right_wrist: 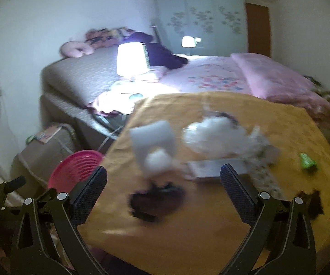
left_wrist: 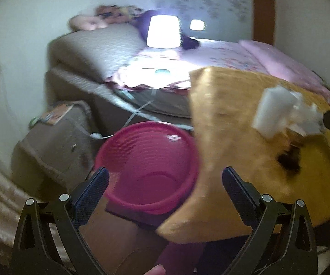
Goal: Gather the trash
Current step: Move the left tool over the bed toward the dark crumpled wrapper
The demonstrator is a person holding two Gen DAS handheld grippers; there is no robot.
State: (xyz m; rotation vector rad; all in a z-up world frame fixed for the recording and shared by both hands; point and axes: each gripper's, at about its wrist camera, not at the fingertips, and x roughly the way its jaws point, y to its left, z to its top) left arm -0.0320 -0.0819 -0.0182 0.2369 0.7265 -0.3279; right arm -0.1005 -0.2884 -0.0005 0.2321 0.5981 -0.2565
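A pink bin (left_wrist: 149, 167) stands on the floor beside a table covered with an orange cloth (left_wrist: 245, 160). My left gripper (left_wrist: 165, 192) is open and empty just above the bin's near rim. In the right wrist view the bin (right_wrist: 75, 169) shows at the table's left edge. White crumpled tissues (right_wrist: 220, 137), a white block (right_wrist: 153, 137), a flat paper (right_wrist: 210, 167), a dark scrap (right_wrist: 155, 199) and a green piece (right_wrist: 308, 161) lie on the cloth (right_wrist: 187, 229). My right gripper (right_wrist: 163, 190) is open and empty above the dark scrap. In the left wrist view the white block (left_wrist: 272, 112) lies by the other gripper's tip.
A bed (right_wrist: 210, 78) with pink bedding stands behind the table, with a lit lamp (right_wrist: 131, 58) on it. A brown padded box (left_wrist: 50, 146) sits on the floor left of the bin. A wardrobe (right_wrist: 201, 20) stands at the back wall.
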